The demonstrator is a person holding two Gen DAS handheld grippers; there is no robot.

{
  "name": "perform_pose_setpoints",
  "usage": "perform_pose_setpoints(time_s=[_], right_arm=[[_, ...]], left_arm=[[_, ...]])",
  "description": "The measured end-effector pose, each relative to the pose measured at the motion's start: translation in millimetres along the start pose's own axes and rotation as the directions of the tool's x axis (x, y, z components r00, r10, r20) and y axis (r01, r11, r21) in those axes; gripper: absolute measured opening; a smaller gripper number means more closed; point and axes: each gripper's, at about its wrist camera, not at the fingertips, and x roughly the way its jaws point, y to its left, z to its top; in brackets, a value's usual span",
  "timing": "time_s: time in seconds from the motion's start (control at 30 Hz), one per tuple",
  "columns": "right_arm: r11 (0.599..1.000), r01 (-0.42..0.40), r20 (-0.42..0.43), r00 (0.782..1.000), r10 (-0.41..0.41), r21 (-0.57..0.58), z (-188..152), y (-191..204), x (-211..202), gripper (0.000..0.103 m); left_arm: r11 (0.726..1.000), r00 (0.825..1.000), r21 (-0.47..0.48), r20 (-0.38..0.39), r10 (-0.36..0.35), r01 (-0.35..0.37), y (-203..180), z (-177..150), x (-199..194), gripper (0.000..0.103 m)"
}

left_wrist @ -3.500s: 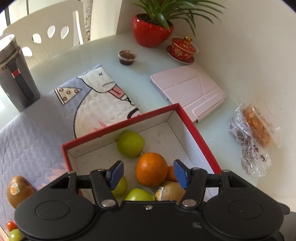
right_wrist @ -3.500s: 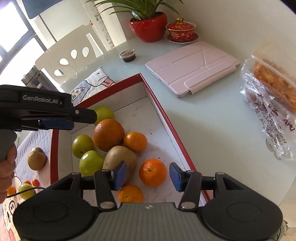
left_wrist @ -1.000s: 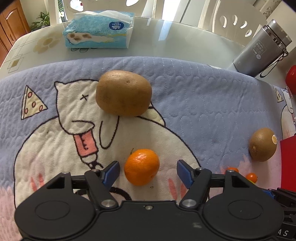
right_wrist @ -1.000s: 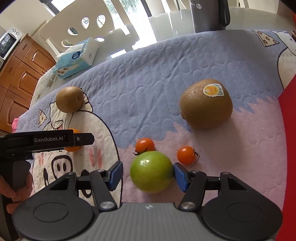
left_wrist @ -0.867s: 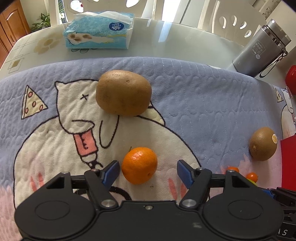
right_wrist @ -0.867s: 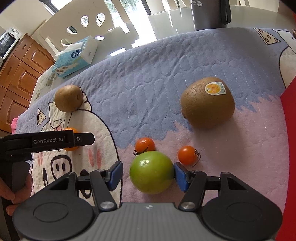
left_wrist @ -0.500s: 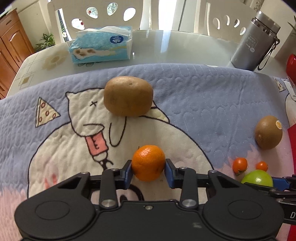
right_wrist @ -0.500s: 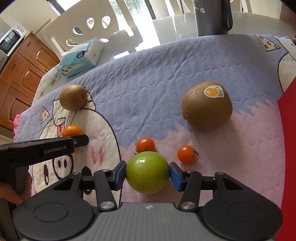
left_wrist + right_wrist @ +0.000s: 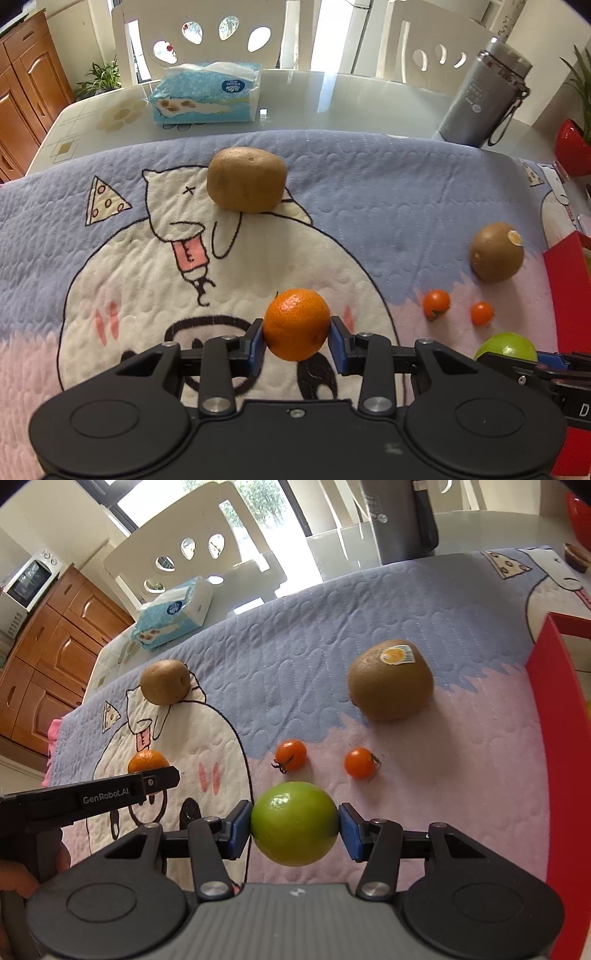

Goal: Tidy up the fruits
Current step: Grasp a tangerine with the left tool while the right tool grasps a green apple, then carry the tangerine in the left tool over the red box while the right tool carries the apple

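My left gripper (image 9: 296, 341) is shut on a small orange (image 9: 296, 324), lifted slightly above the cartoon blanket (image 9: 110, 258). My right gripper (image 9: 294, 829) is shut on a green fruit (image 9: 294, 822), also raised off the blanket; that green fruit (image 9: 506, 346) shows low right in the left wrist view. Lying loose on the blanket are a plain kiwi (image 9: 246, 179), a stickered kiwi (image 9: 390, 680) and two cherry tomatoes (image 9: 291, 755) (image 9: 360, 762). In the right wrist view the left gripper (image 9: 147, 775) reaches in from the left with the orange (image 9: 147, 761) partly behind it.
A red box edge (image 9: 554, 738) runs along the right side. A tissue pack (image 9: 207, 92) and a grey flask (image 9: 480, 96) stand on the glass table beyond the blanket. White chairs (image 9: 207, 33) ring the far side. A hand (image 9: 22, 871) holds the left tool.
Both grippers closed on their fruit, the left on the orange, the right on the green fruit, and both have risen with them off the blanket.
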Motion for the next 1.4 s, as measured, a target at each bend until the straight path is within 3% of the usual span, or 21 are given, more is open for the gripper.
perform_pose_setpoints(time_s=[0.3, 0.7, 0.87, 1.13, 1.27, 1.4], right_arm=[[0.998, -0.012, 0.086, 0.996, 0.007, 0.057, -10, -26, -41, 0.053], [0.981, 0.007, 0.229, 0.972, -0.052, 0.192, -27, -98, -109, 0.053], [0.959, 0.031, 0.269, 0.957, -0.110, 0.281, -39, -146, -134, 0.053], [0.904, 0.077, 0.286, 0.934, -0.213, 0.420, -66, -219, -163, 0.053], [0.874, 0.095, 0.266, 0.932, -0.246, 0.476, -81, -248, -166, 0.053], [0.851, 0.124, 0.226, 0.935, -0.272, 0.510, -89, -268, -162, 0.053]], left_arm=[[0.998, 0.998, 0.054, 0.055, -0.017, 0.015, -34, -6, -32, 0.043], [0.980, 0.984, 0.148, 0.098, -0.145, 0.130, -120, -9, -63, 0.043], [0.956, 0.971, 0.219, 0.092, -0.220, 0.196, -168, -11, -72, 0.043], [0.890, 0.952, 0.363, 0.027, -0.306, 0.276, -250, -25, -66, 0.043], [0.853, 0.949, 0.432, -0.024, -0.314, 0.293, -284, -36, -56, 0.043], [0.833, 0.946, 0.454, -0.083, -0.315, 0.317, -309, -46, -39, 0.043]])
